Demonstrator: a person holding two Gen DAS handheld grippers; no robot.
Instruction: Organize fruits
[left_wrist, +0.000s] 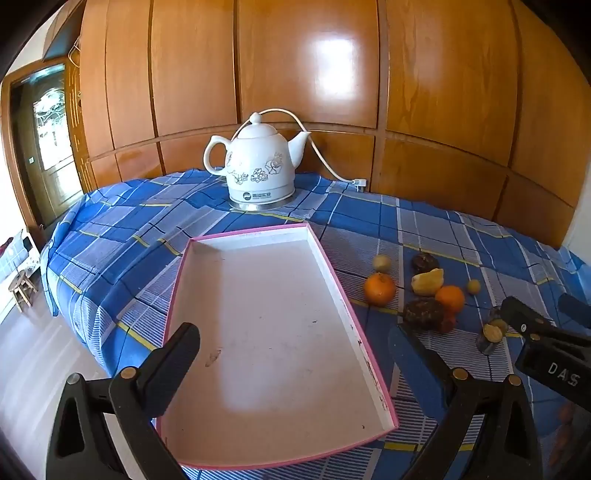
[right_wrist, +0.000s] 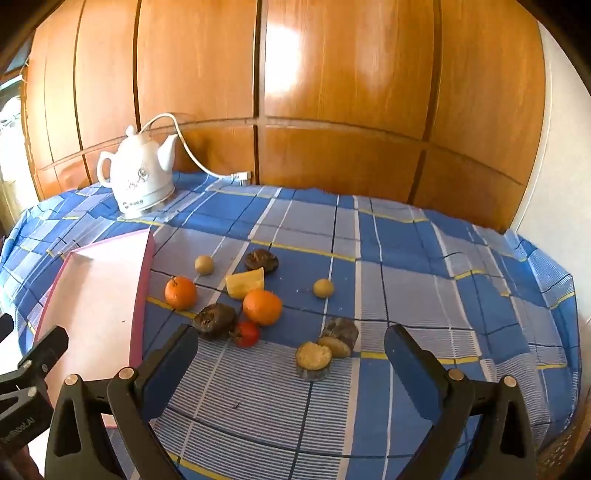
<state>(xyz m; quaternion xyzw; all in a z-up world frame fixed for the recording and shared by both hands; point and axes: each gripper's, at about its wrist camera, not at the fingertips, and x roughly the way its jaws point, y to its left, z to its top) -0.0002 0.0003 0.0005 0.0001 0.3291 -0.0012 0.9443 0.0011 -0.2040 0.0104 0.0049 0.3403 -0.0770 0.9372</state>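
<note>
A: Quick pass. Grippers?

B: My left gripper (left_wrist: 295, 354) is spread wide, nothing between the fingers, hovering over the pink-rimmed tray (left_wrist: 334, 273). My right gripper (right_wrist: 291, 354) is also spread wide, nothing held, tilted down over the blue plaid cloth (right_wrist: 424, 266).

A: Fruit location?

B: All on the cloth to the right of the tray, none in it. Right wrist view: one orange (right_wrist: 180, 292) just beside the tray's edge, a second orange (right_wrist: 262, 307) near the middle, touching or nearly touching a yellow wedge (right_wrist: 245, 283) behind it. A small red fruit (right_wrist: 247, 333) sits against a dark brown round piece (right_wrist: 215, 320). Another dark piece (right_wrist: 261, 260) lies further back.

A: Small ones?

B: Two small yellowish round fruits, one (right_wrist: 204, 264) behind the first orange, one (right_wrist: 323, 288) off to the right by itself.

A: Closest to your right gripper?

B: Two cut dark-skinned pieces with pale flesh, touching each other: one (right_wrist: 313, 361) face up, one (right_wrist: 340, 336) tilted behind it. They lie just ahead of the fingertips, between the two fingers' lines, not touched.

A: Background?

B: White kettle (left_wrist: 258, 166) at the back of the cloth, cord trailing to a plug (left_wrist: 360, 182), wood panel wall (left_wrist: 295, 62) behind.
</note>
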